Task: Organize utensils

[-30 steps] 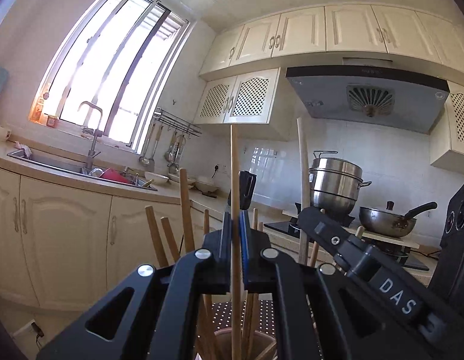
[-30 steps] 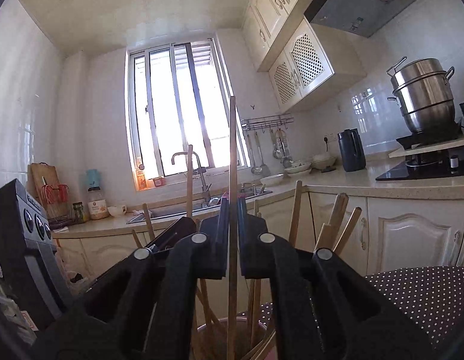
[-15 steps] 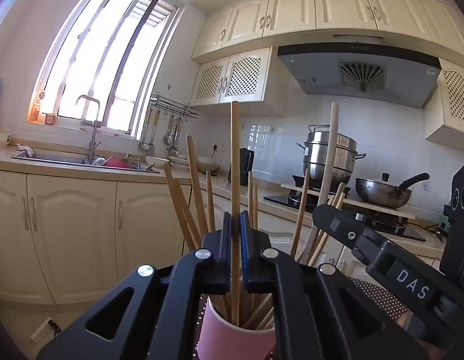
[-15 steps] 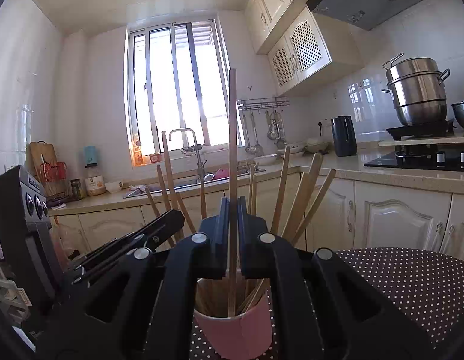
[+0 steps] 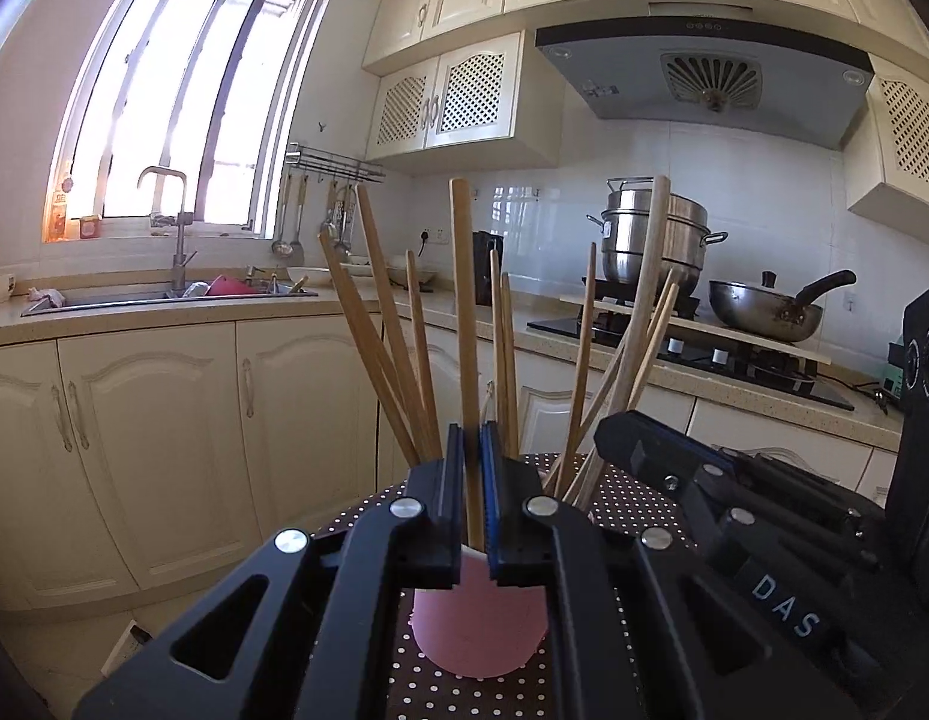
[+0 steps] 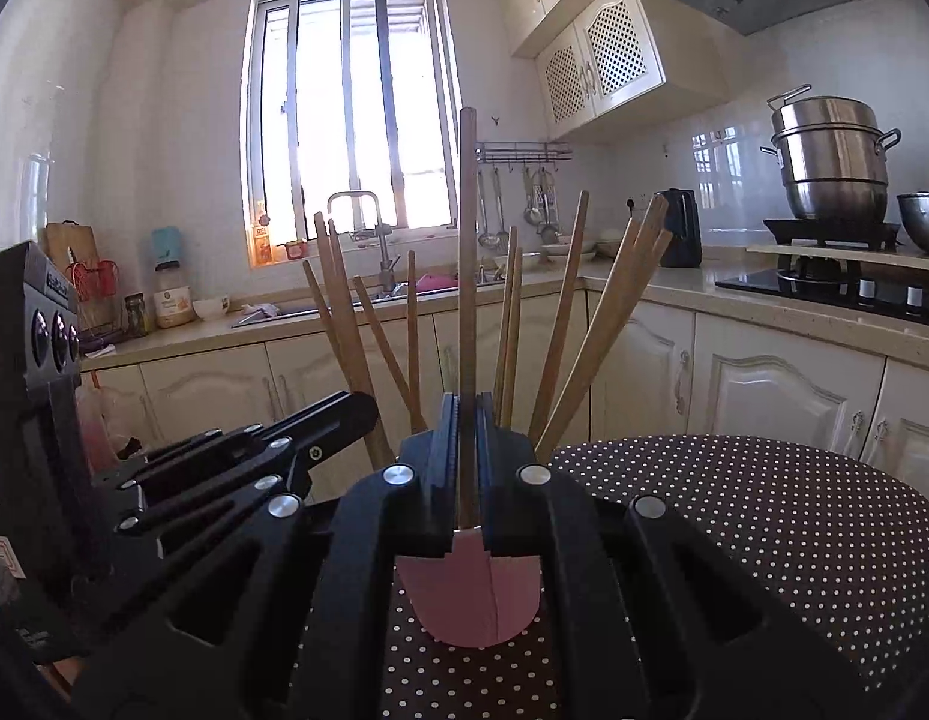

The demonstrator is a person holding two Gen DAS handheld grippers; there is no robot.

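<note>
Pink cup (image 5: 479, 624); tan chopsticks (image 5: 464, 312); brown white-dotted tablecloth (image 6: 764, 516).

A polka-dot table (image 6: 764, 516) bears a pink cup (image 6: 470, 606) of chopsticks (image 6: 560, 324).

Both tongs (image 5: 472, 450) (image 6: 462, 420) clamped tight (pointing nearly level).

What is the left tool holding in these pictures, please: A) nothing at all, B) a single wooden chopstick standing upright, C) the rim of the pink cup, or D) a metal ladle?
B: the left tool is shut on one upright wooden chopstick above the pink cup.
</note>
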